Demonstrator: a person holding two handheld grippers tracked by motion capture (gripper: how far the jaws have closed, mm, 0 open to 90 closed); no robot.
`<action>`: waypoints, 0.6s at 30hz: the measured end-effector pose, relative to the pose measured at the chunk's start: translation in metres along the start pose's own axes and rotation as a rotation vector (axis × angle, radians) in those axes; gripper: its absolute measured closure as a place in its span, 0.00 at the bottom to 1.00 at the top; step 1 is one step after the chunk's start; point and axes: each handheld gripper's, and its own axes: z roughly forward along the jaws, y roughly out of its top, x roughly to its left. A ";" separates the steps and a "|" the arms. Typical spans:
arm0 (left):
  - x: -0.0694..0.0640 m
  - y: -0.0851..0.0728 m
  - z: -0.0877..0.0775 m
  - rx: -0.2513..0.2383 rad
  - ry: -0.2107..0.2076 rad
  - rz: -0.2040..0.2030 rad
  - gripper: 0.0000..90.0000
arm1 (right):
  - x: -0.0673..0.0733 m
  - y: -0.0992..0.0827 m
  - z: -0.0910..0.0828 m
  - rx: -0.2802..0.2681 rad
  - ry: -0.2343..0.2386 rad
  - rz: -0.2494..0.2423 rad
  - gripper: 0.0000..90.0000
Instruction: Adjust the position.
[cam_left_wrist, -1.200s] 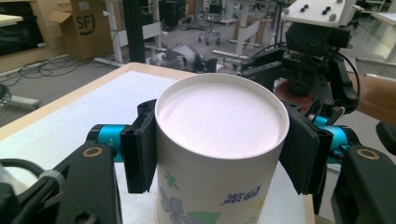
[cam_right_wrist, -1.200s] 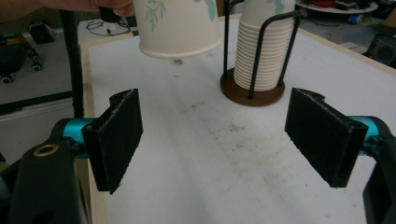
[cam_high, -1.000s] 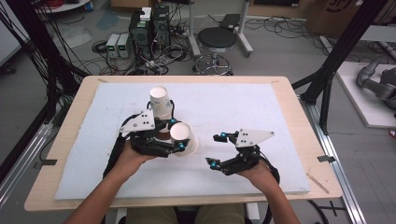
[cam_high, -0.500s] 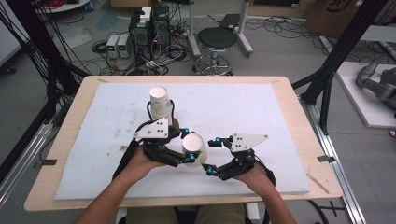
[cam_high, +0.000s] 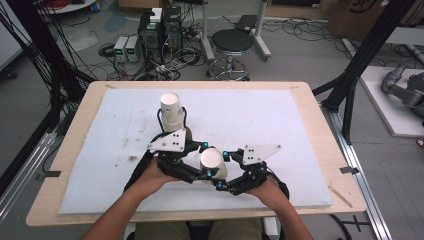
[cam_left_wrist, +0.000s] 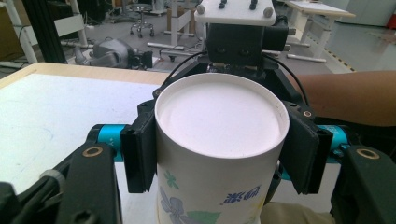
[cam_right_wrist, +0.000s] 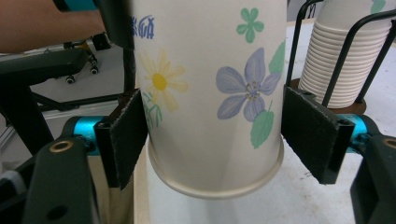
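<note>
Paper cup (cam_high: 212, 161) | moved toward right hand-held gripper (cam_high: 222, 170), closing around it | left hand-held gripper (cam_high: 204, 160) grips it

An upside-down white paper cup printed with blue and yellow flowers (cam_right_wrist: 210, 93) hangs between the right gripper (cam_right_wrist: 215, 140), whose black pads (cam_right_wrist: 312, 133) have just been closing around its rim end, while a stack of white paper cups (cam_right_wrist: 343, 56) in a black wire holder (cam_right_wrist: 299, 42) stands behind.

my table's (cam_high: 320, 125) just light wood with a big white mat (cam_high: 260, 120) covering most of it, and the cup stack in its wire holder (cam_high: 171, 112) sits on that mat
</note>
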 end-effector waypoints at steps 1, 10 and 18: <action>0.000 0.000 0.000 0.002 -0.003 -0.001 0.41 | 0.000 0.000 0.000 0.000 0.003 -0.003 0.31; 0.002 -0.001 0.002 0.012 0.014 -0.009 0.40 | 0.000 -0.001 -0.002 0.011 -0.020 -0.038 0.40; 0.001 -0.003 0.008 0.067 0.057 -0.044 0.15 | -0.002 -0.002 -0.004 0.043 -0.029 -0.033 0.42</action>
